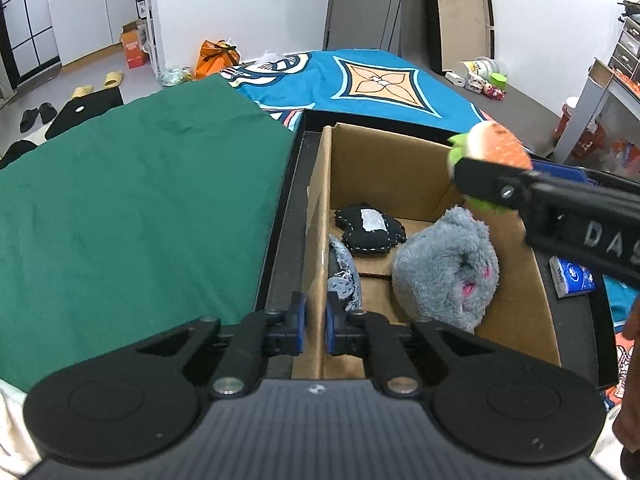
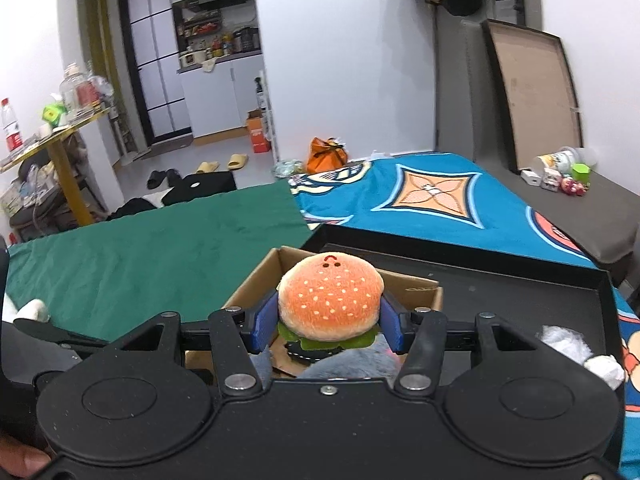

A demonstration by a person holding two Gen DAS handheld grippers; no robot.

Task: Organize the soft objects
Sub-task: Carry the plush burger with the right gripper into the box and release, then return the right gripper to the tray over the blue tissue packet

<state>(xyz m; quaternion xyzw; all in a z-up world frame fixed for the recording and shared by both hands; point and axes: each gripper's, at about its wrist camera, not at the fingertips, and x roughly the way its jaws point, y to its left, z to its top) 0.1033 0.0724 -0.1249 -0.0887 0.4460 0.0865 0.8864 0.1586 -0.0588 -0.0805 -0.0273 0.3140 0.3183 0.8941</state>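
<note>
The left wrist camera sits low and close behind the left gripper [image 1: 314,322], looking forward and down along the near left wall of the cardboard box [image 1: 400,168], with the green cloth [image 1: 140,208] left of the box. The right wrist camera looks forward from behind the right gripper [image 2: 326,318], above the cardboard box [image 2: 420,292] and less steeply. Both views share the box, the cloth, the blue patterned blanket [image 1: 380,80] beyond the box, and the far kitchen doorway

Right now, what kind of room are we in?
Probably a small flat, a bedroom next to a kitchen. A bed with a blue blanket fills the room, slippers lie on the floor, and kitchen cupboards with bottles show through the doorway.
</note>
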